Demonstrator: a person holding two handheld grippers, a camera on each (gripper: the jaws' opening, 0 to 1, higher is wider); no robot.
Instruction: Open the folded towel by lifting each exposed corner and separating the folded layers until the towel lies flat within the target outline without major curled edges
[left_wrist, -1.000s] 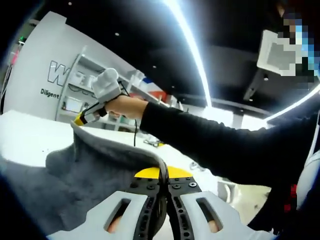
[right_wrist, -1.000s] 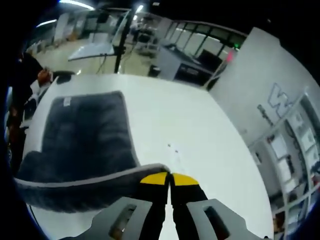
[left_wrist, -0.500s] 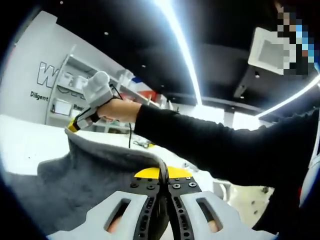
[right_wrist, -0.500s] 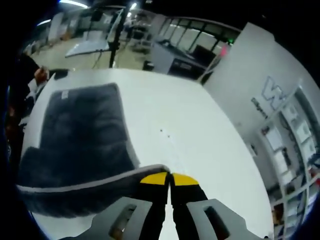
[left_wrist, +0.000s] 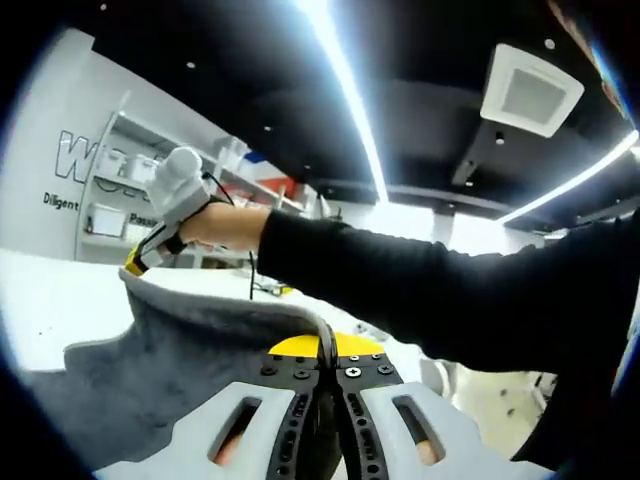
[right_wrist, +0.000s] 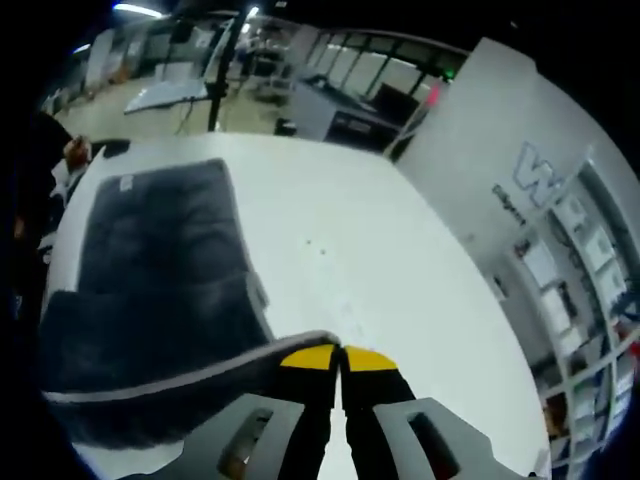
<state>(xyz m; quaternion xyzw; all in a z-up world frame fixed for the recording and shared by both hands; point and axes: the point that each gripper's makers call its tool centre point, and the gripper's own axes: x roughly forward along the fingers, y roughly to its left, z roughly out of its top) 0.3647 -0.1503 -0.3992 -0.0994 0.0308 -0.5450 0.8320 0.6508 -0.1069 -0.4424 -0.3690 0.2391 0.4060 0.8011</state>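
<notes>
Left gripper (left_wrist: 328, 352) jaws pressed together, pinching the hem of the dark grey fleece towel (left_wrist: 150, 370), which drapes away to its left. Right gripper (right_wrist: 338, 357) likewise clamped on the towel's pale-edged corner; rest of the cloth lies ahead-left of it on the white table (right_wrist: 370, 270). Black-sleeved arm (left_wrist: 420, 290) crosses above the left jaws.

In the right gripper view the towel (right_wrist: 160, 260) lies on the desk (right_wrist: 370, 270) along its left edge, and its near edge rises up to the right tool (right_wrist: 340, 358). In the left gripper view the left tool (left_wrist: 330, 350) holds that edge too, with the right tool (left_wrist: 137, 262) at the far corner.
</notes>
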